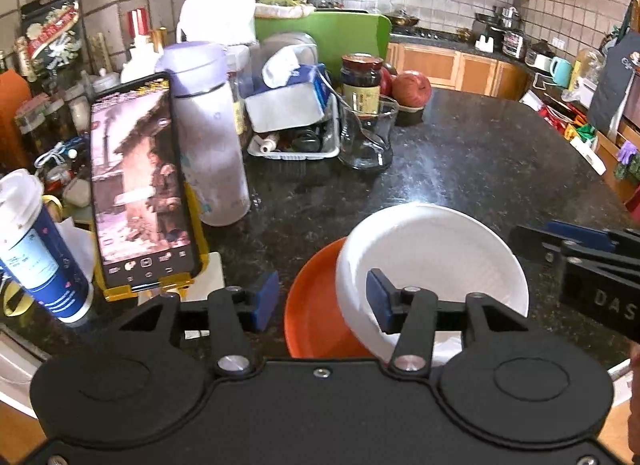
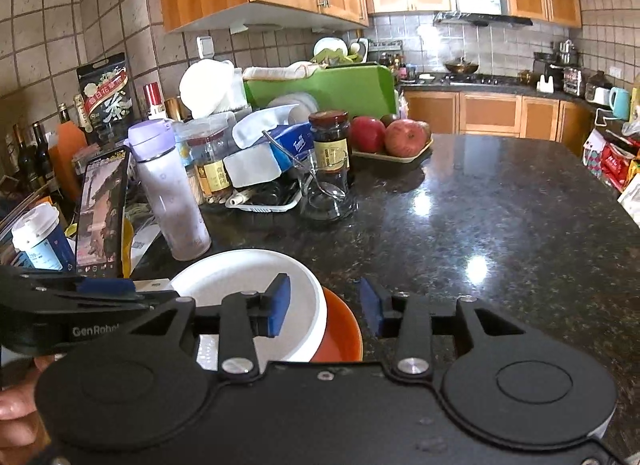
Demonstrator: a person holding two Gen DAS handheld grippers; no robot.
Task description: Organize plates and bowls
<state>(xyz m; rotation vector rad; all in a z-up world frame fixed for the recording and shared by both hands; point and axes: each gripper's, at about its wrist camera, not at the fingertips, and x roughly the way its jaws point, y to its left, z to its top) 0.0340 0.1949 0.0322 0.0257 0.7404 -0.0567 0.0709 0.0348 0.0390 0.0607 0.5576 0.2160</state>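
the white bowl point(image 1: 432, 265) sat inside the orange plate point(image 1: 316, 305) on the dark stone surface point(image 1: 460, 153), its rim tipped and overhanging the plate toward 3 o'clock in the left wrist view, so the stacking looked done but untidy. the left hand-held gripper point(image 1: 322, 299) hovered over the pair with its blue pads parted and pressing on nothing; the plate's edge lay in the gap and the right pad stood in front of the bowl's rim. the right hand-held gripper point(image 2: 325, 307) was likewise released, its left pad over the bowl, its right pad over bare stone at 3 o'clock of the plate. no other loose plates or bowls showed on the open stone; a pale dish by the green board point(image 2: 344, 89) at 12 o'clock was too hidden to judge. what seemed left was squaring the bowl and perhaps shifting the stack clear of the phone point(image 1: 140, 181) and bottle point(image 1: 208, 133) at 10 o'clock
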